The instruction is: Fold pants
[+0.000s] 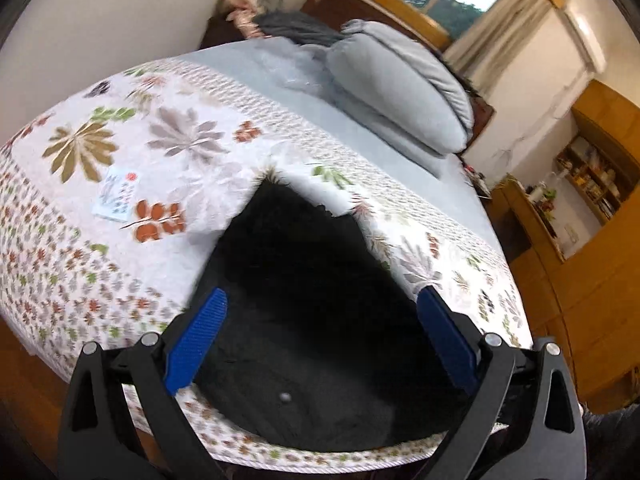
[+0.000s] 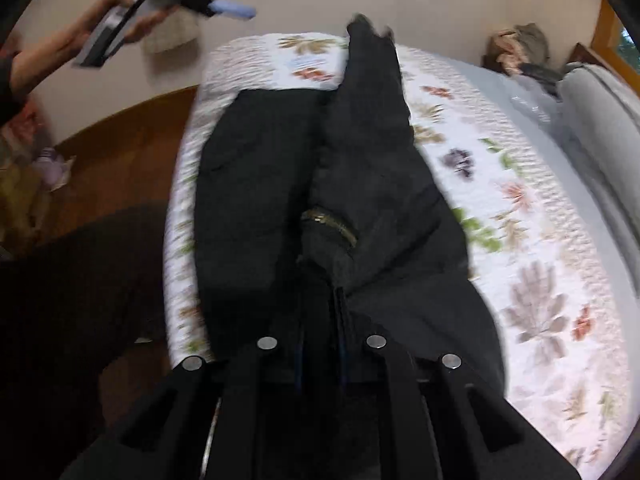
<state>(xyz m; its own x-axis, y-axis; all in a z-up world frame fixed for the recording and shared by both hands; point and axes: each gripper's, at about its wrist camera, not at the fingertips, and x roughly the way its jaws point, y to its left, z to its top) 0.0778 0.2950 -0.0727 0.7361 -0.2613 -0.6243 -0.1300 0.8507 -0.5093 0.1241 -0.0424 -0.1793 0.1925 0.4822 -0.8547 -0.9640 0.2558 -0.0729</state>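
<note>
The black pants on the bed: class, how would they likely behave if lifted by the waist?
The black pants would probably drape limply, since they already wrinkle around the zipper. The legs would likely trail across the floral bedspread.

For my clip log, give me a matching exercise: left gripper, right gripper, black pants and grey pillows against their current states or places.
Things:
1. left gripper
2. right gripper
3. black pants
4. grey pillows

States or places:
A. stacked at the far end of the bed
B. shut on dark fabric near the zipper
C. open, holding nothing
D. spread along the floral quilt

Pairs: 1-C, 2-B, 3-D, 4-A
</note>
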